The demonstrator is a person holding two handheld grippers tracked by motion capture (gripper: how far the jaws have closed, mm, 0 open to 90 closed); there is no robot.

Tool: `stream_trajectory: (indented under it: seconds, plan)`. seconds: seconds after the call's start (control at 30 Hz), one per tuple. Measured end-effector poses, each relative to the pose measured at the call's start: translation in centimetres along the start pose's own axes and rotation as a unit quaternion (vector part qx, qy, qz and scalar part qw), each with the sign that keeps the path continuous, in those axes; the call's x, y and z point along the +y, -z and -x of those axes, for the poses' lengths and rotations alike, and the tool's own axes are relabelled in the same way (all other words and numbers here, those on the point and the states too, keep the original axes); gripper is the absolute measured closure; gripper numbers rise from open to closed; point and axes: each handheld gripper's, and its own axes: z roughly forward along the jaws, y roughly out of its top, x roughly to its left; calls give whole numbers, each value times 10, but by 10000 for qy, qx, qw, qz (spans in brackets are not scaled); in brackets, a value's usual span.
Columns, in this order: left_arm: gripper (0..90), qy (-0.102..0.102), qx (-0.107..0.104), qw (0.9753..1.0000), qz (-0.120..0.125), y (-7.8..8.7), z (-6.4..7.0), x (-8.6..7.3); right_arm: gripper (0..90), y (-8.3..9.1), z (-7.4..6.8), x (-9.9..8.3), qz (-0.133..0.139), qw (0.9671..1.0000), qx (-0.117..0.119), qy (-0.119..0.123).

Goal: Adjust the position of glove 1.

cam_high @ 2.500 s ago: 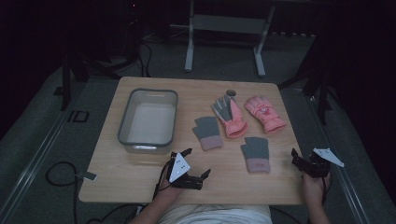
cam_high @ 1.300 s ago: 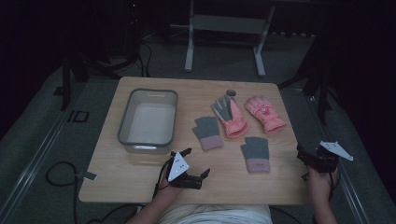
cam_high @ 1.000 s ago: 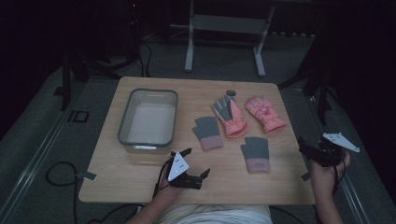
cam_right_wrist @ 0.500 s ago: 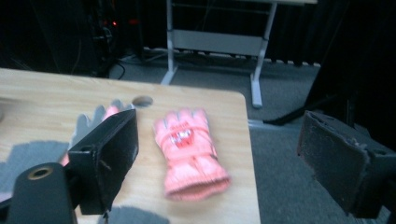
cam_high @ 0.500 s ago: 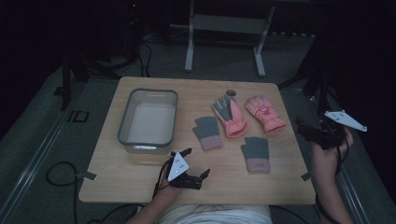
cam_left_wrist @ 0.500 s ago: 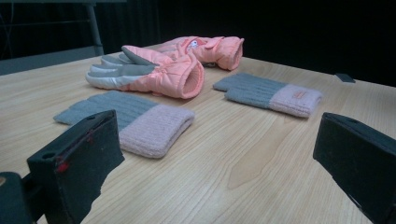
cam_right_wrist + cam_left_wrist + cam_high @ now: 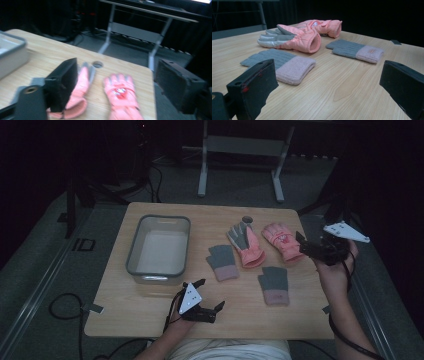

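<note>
Two pink ski gloves lie mid-table: one palm-up with grey fingers (image 7: 245,245) (image 7: 297,38) (image 7: 82,82), one back-up (image 7: 282,240) (image 7: 324,25) (image 7: 122,95). Two grey knit gloves with pink cuffs lie nearer me, one (image 7: 222,261) (image 7: 279,63) left of the other (image 7: 273,284) (image 7: 357,48). My left gripper (image 7: 210,294) (image 7: 332,80) rests open near the front edge, facing the gloves with nothing between its jaws. My right gripper (image 7: 306,245) (image 7: 121,82) is held open above the table's right edge, just right of the back-up pink glove and pointing at it.
A clear grey-rimmed bin (image 7: 134,251) (image 7: 12,52) stands empty on the left half of the wooden table (image 7: 130,315). A round cable hole (image 7: 247,219) (image 7: 97,64) sits near the far edge. A metal stand (image 7: 240,145) is on the floor beyond.
My right gripper has risen from the front right corner and moved forward, up beside the right pink glove. The left gripper and the gloves have stayed put.
</note>
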Motion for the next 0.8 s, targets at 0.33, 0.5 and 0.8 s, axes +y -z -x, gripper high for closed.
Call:
stream_trajectory:
  seconds: [0.33,0.5,0.8]
  plan:
    - [5,-12,-26,10000,-16,0,0,0,243,-29,-46,14,98,9950,943,322]
    - [5,-16,-34,10000,-8,0,0,0,270,-45,-66,14,-13,9912,1183,587]
    - [5,-38,-40,10000,-12,0,0,0,327,-73,-90,8,-246,9835,1649,698]
